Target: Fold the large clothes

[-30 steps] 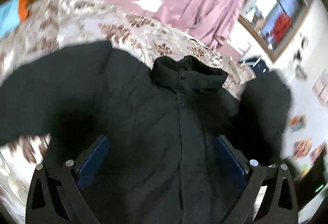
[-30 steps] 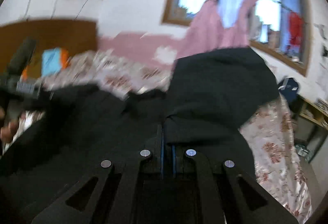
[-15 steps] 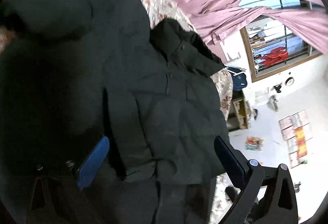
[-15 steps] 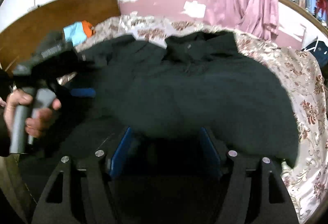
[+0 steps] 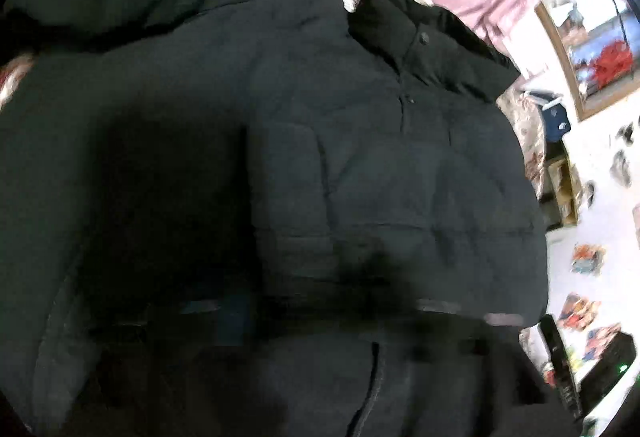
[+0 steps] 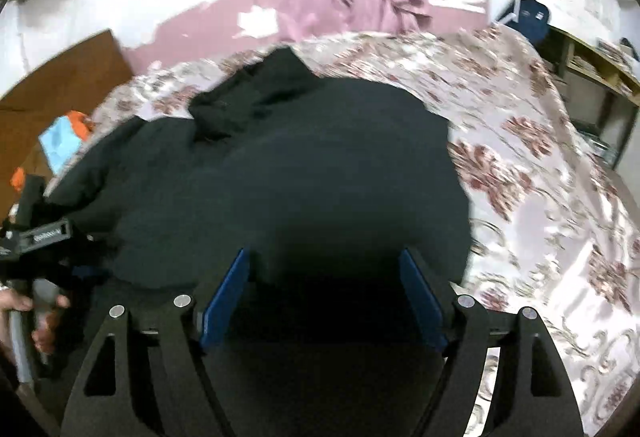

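The black jacket (image 6: 280, 173) lies spread on the floral bed (image 6: 540, 165), one sleeve folded across its front. The right gripper (image 6: 324, 297) has its jaws opening, nothing pressed between them. The left gripper (image 6: 44, 237) is closing at the near hem; whether its jaws grip cloth, I cannot tell. A thin pinch could slip and undo the fold. A second ago the right jaws were clamped on the sleeve.
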{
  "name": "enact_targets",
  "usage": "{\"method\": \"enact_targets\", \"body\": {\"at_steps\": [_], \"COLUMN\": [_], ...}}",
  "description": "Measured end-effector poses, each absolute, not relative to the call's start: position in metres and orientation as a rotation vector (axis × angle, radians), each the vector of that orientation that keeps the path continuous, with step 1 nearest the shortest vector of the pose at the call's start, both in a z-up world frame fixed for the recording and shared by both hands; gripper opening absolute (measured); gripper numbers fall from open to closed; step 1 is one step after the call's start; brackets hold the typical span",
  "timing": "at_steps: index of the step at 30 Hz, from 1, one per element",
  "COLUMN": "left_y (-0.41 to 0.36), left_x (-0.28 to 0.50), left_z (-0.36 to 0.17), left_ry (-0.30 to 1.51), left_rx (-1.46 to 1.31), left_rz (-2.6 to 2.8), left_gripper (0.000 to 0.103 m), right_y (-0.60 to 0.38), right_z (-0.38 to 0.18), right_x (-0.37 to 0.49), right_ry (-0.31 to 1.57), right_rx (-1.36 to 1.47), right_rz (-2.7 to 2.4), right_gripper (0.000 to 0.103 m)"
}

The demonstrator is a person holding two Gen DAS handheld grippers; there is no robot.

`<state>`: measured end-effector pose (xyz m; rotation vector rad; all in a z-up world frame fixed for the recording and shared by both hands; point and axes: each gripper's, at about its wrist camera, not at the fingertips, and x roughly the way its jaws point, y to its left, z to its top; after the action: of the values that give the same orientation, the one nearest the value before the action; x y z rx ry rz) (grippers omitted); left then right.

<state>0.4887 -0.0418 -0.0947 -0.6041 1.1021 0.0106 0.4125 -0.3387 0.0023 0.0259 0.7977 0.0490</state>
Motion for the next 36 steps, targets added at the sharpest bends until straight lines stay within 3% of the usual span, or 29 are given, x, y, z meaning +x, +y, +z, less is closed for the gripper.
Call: {"method": "enact_targets", "body": {"at_steps": [1, 2, 9, 13, 24, 33, 34, 36], "left_y": [-0.044, -0.049, -0.052, -0.030, 0.005, 0.011, 0.013, 0.018], "left_x": [0.486, 0.484, 0.473, 0.471, 0.502, 0.517, 0.516, 0.512], "left_z": [-0.086, -0.076, 0.015, 0.040, -0.065, -0.092, -0.092, -0.089], "left_ry": [1.069, 1.028, 0.713, 0.641, 0.860, 0.905, 0.900, 0.882], "left_rx": [-0.571, -0.526, -0.315, -0.215, -0.159, -0.124, -0.139, -0.197], "left_rz": [0.033, 0.054, 0.163, 0.243, 0.321, 0.291, 0.270, 0.183], "left_gripper": [0.031, 0.005, 0.005, 0.005, 0.006, 0.014, 0.017, 0.033], "right_y": [-0.345, -0.352, -0.391, -0.390, -0.306, -0.263, -0.261, -0.262], "right_z": [0.001, 0.001, -0.001, 0.000, -0.019, -0.061, -0.062, -0.062], "right_x": [0.415, 0.418, 0.429, 0.429, 0.476, 0.506, 0.506, 0.507], "right_ry": [0.799, 0.799, 0.751, 0.692, 0.704, 0.793, 0.793, 0.790], "right_rx": [0.031, 0.050, 0.168, 0.193, -0.003, -0.159, -0.161, -0.148], "right_rz": [0.035, 0.017, 0.016, 0.048, 0.172, 0.028, 0.025, 0.030], "right_gripper": [0.073, 0.072, 0.072, 0.072, 0.072, 0.073, 0.073, 0.073]}}
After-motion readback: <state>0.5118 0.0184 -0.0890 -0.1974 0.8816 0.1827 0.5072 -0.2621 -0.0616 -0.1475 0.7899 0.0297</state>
